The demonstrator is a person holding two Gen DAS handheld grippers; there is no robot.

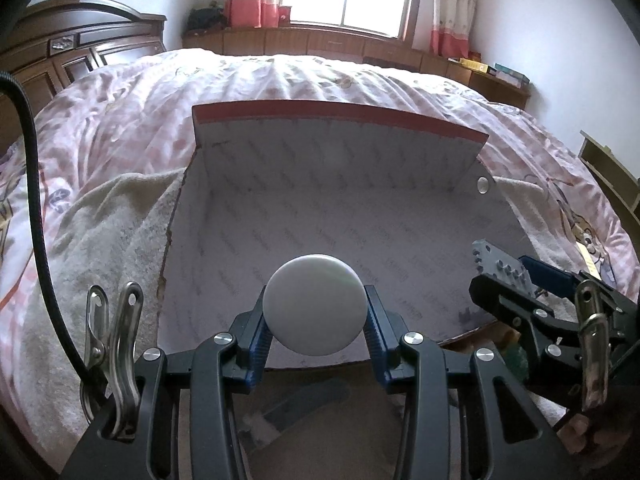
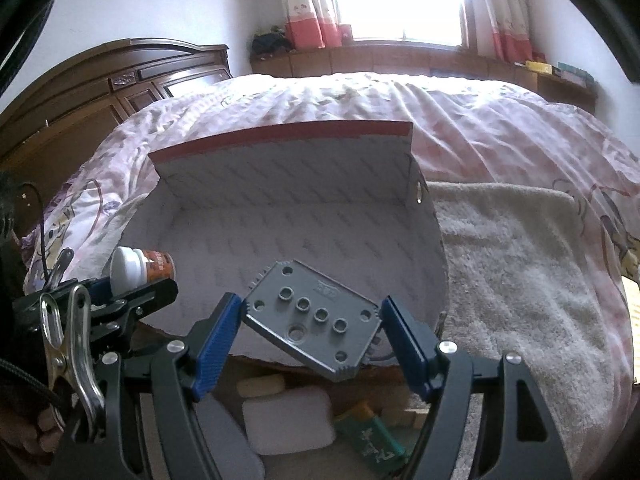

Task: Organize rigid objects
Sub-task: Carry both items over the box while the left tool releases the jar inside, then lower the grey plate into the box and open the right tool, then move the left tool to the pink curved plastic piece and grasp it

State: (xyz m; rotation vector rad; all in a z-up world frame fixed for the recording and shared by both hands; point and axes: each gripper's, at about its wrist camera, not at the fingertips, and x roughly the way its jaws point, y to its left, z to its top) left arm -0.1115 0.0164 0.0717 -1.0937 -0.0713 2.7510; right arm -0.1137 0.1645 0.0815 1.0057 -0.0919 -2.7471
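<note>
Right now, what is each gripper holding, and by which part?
Left gripper: white-capped bottle with orange label, pinched across its cap. Right gripper: grey perforated plastic plate, clamped at its two opposite short edges.

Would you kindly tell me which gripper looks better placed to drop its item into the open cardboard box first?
Probably right: its grey perforated plastic plate already hangs over the white-lined cardboard box, while the left gripper's white-capped bottle sits nearer the front rim.

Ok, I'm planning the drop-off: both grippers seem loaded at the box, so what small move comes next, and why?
Probably ease the left gripper forward and down, then release. It is shut on the white-capped bottle, just past the near edge of the open cardboard box, whose floor ahead looks bare. The right gripper holds the grey plate alongside and can follow.
</note>
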